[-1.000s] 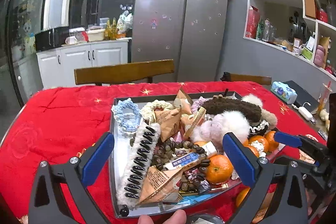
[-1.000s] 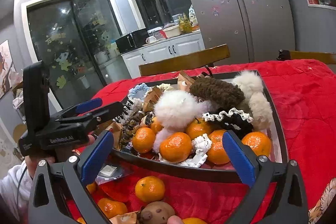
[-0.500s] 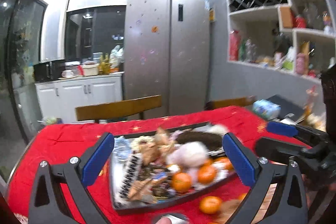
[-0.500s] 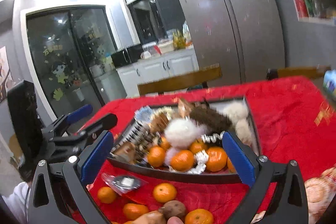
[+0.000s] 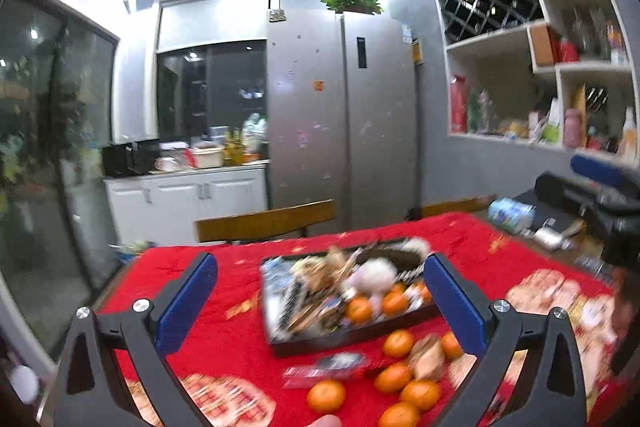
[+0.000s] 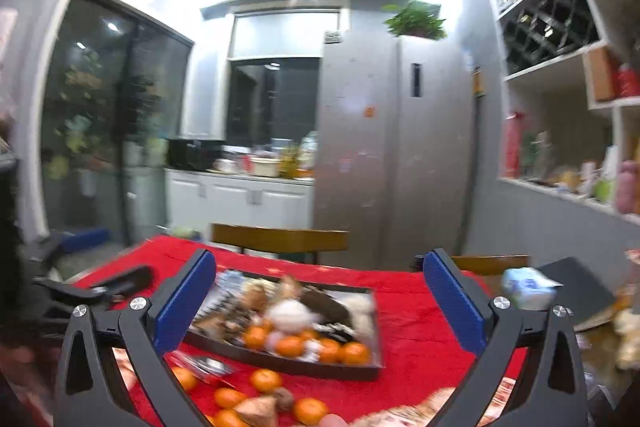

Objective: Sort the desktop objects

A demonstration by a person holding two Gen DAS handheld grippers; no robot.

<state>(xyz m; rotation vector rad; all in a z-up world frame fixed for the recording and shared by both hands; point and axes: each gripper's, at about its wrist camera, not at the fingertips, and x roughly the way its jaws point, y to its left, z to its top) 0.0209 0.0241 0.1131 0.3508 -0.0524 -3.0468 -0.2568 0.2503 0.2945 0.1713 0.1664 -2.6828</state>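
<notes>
The left gripper (image 5: 320, 303) is wide open with nothing between its blue fingers (image 5: 188, 303). Past it sits a dark tray (image 5: 352, 337) on a red tablecloth (image 5: 232, 343). The tray is piled with blurry things and some oranges (image 5: 360, 309). More oranges (image 5: 326, 395) lie loose on the cloth in front of the tray. The other gripper (image 5: 600, 183) pokes in at the right edge. A big grey fridge (image 5: 344, 123) stands behind a wooden chair (image 5: 264, 221).

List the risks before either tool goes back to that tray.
The tray is heaped, so pulling one item may drag out others. Loose oranges on the cloth in front of it could roll if nudged. Both views are blurred, so aiming the left tool or right tool is uncertain.
</notes>
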